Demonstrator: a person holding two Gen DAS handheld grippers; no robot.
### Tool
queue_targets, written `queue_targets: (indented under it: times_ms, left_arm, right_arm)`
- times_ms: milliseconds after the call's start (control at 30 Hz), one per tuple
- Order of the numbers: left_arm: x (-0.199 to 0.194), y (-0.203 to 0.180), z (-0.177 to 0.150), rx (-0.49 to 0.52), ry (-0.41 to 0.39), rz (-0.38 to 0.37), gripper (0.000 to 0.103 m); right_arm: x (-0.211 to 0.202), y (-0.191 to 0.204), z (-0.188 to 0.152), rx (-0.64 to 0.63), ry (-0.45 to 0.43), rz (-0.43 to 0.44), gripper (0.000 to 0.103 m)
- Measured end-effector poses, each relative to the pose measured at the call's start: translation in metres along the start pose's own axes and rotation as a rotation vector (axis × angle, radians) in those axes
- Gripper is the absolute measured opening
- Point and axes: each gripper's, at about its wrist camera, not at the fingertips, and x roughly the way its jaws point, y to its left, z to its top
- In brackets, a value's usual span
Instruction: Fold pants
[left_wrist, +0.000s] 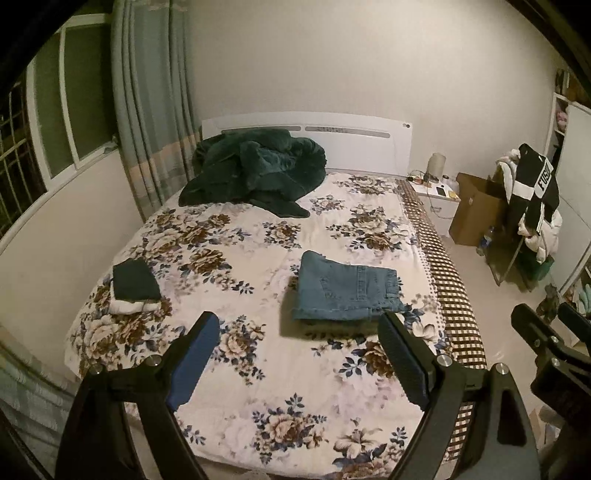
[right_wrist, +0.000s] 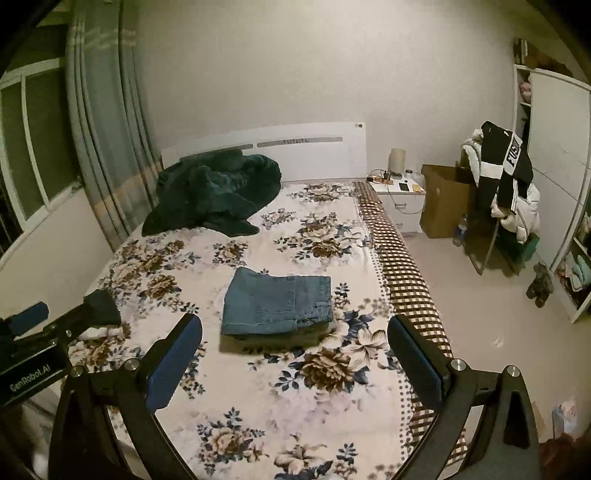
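Your left gripper hangs above the near end of the bed, its two black fingers with dark blue pads spread wide and nothing between them. Your right gripper is alongside it, jaws just as wide apart and also empty. From the left wrist view you catch the right one's black frame at the right edge; from the right wrist view the left one shows at the left edge, with white lettering on its body.

The folded blue denim pants lie flat on the white bedspread with brown and blue flowers, a neat rectangular stack with the waistband and a belt loop toward the right side. They sit toward the right half of the bed, beyond both sets of fingertips and clear of them; neither gripper touches the denim.

Over on the left side of the bed you have a small pile of folded clothes, a dark green piece on top of a white one, well apart from the pants. At the head of the bed a rumpled dark green fleece blanket is heaped against the white headboard. A brown-and-white checked sheet runs down the bed's right edge. Beyond it stand a white nightstand, a brown cardboard box and a chair draped with black and white clothing.
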Motion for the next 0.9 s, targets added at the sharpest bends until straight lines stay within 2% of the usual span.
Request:
queue_targets:
  times_ms: [233, 333, 900]
  left_arm:
    - [-0.022, 0.004, -0.006, 0.018, 0.001, -0.025, 0.088]
    - [-0.03, 0.004, -0.008, 0.04, -0.011, -0.026, 0.101]
    - [-0.045, 0.004, -0.009, 0.03, -0.037, -0.006, 0.101]
  right_arm:
    - [-0.049, 0.016, 0.001, -0.022, -0.014, -0.018, 0.103]
    - [-0.061, 0.021, 0.001, -0.018, -0.025, -0.033, 0.103]
    - [-0.079, 0.017, 0.011, -0.022, -0.034, -0.066, 0.103]
